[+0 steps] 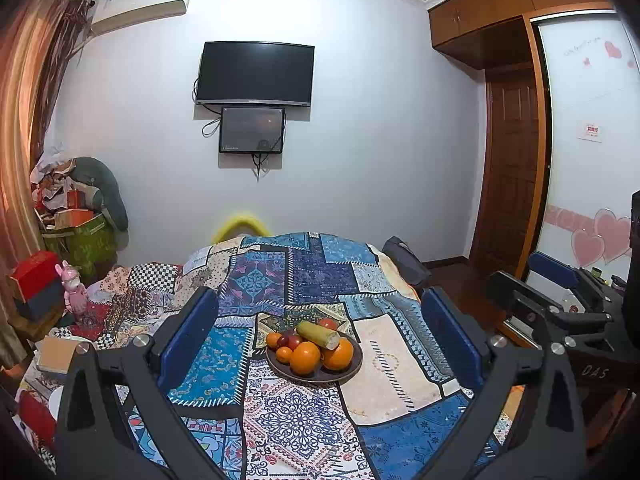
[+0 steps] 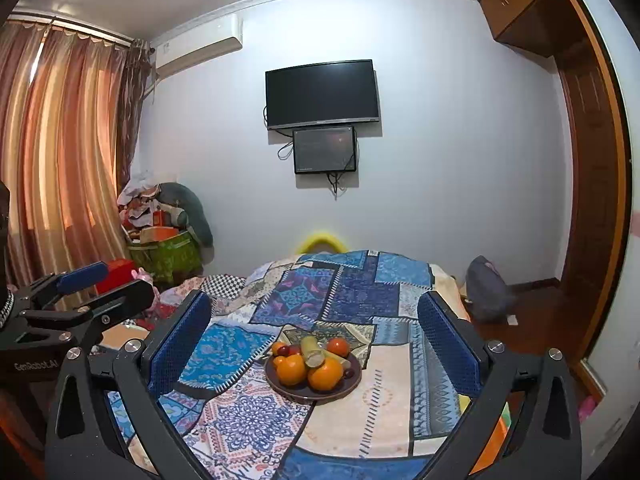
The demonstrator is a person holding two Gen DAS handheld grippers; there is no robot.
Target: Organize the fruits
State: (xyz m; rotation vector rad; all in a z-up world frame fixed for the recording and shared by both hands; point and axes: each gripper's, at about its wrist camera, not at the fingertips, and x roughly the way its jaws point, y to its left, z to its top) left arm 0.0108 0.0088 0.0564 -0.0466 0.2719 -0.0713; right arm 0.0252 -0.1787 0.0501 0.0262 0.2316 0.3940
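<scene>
A dark round plate (image 1: 352, 368) sits on a patchwork cloth (image 1: 392, 380) and holds several oranges (image 1: 306, 357), small red fruits (image 1: 293, 342) and a yellow-green cut stalk (image 1: 318, 334). The plate (image 2: 354, 382) also shows in the right wrist view, with oranges (image 2: 325, 374) and the stalk (image 2: 312, 351). My left gripper (image 1: 320, 340) is open and empty, held back from the plate. My right gripper (image 2: 314, 348) is open and empty, also short of the plate. The right gripper shows at the right of the left wrist view (image 1: 556, 300), and the left gripper shows at the left of the right wrist view (image 2: 80, 292).
The cloth covers a table (image 2: 380, 412) with a yellow chair back (image 2: 322, 240) behind it. A cluttered green bag (image 1: 80, 240) and red box (image 1: 34, 276) stand at the left. A grey bag (image 2: 486, 290) lies on the floor at right. A TV (image 1: 254, 74) hangs on the far wall.
</scene>
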